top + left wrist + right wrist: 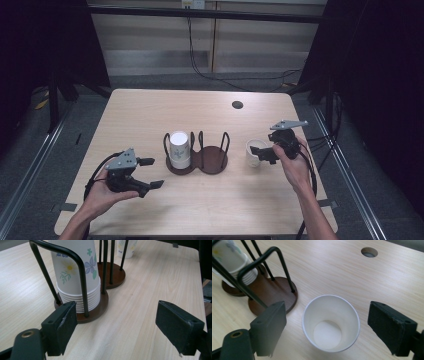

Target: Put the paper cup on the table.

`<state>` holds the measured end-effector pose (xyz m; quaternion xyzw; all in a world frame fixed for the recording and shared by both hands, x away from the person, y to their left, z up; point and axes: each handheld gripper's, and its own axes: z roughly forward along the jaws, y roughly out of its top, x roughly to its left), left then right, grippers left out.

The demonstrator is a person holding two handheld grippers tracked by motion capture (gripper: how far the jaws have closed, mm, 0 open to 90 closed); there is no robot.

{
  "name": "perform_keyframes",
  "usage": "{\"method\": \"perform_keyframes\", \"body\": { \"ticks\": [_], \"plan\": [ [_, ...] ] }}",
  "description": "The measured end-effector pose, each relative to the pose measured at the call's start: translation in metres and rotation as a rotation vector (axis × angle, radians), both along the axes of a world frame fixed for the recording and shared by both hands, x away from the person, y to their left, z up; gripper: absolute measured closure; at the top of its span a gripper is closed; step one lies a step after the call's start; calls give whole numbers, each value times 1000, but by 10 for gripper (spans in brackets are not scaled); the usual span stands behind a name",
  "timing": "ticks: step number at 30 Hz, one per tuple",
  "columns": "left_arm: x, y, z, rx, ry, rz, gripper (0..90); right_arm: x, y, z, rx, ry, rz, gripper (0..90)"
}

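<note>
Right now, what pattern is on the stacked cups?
Stacked cups: white with flowers, clearest in left gripper view.

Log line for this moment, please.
left gripper: open, near cup stack in holder | right gripper: open, jaws either side of upright paper cup, not touching

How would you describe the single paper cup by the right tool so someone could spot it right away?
Start at the dark wooden two-ring cup holder in the middle of the table. Just to its right, between the open jaws of the right tool, stands the single paper cup. Unlike the upside-down cup stack in the holder, it stands alone, mouth up and empty.
</note>
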<state>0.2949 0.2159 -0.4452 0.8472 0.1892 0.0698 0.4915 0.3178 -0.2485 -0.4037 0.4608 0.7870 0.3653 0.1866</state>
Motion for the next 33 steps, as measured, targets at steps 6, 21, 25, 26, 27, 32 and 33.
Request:
{"method": "perform_keyframes", "body": {
  "ticks": [6,21,25,26,27,32,33],
  "plan": [
    [-1,2,0,-3,2,11,183,-19,-1,2,56,-44,3,147],
    [-6,8,-4,-11,6,47,191,-70,9,-10,134,-63,85,149],
    [-5,9,-10,-20,32,49,191,-81,12,-21,157,-60,98,153],
    [-5,10,-12,-8,32,56,191,-82,13,-23,167,-60,101,154],
    [-5,9,-13,2,29,58,189,-82,12,-26,185,-41,115,151],
    [-7,13,-13,-8,24,72,185,-86,15,-39,162,-25,141,155],
    [-7,14,-14,-6,23,76,184,-86,14,-41,170,-26,136,155]
  ]
}}
